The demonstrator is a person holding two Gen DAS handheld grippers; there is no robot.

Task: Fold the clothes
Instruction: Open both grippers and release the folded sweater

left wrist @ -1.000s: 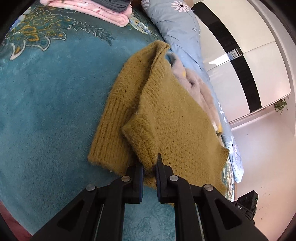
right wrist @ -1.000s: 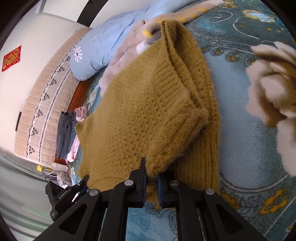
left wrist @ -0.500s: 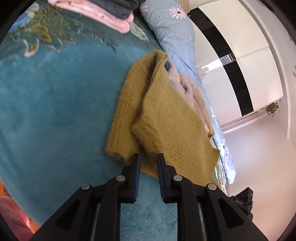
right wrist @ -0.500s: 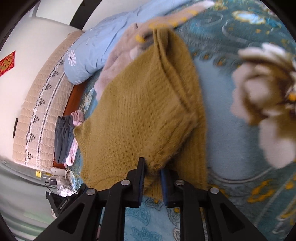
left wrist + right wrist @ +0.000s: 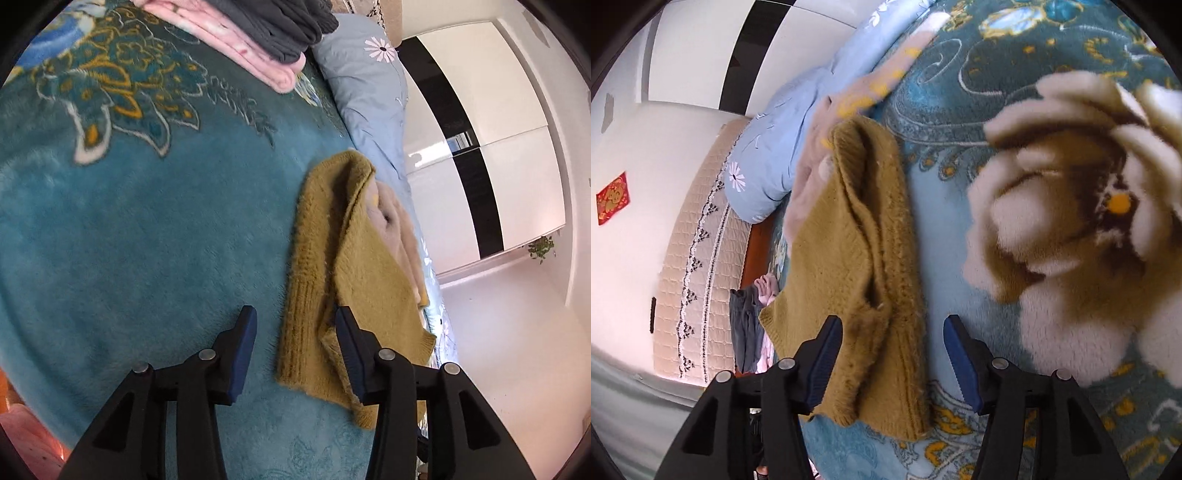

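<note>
Two claws, fingers apart, nothing clamped. Left claw [image 5: 293, 325] and right claw [image 5: 892, 338] above near hem of folded mustard sweater [image 5: 347, 258], flat on teal blanket [image 5: 147, 240]. Beyond sweater: beige garment [image 5: 395, 225], blue pillow [image 5: 365, 85]. Far ahead of left claw: pink and grey folded stack [image 5: 258, 40].

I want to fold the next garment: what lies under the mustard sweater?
A fluffy pale pink garment pokes out beneath the mustard sweater, on the teal blanket. How far it reaches underneath is covered.
</note>
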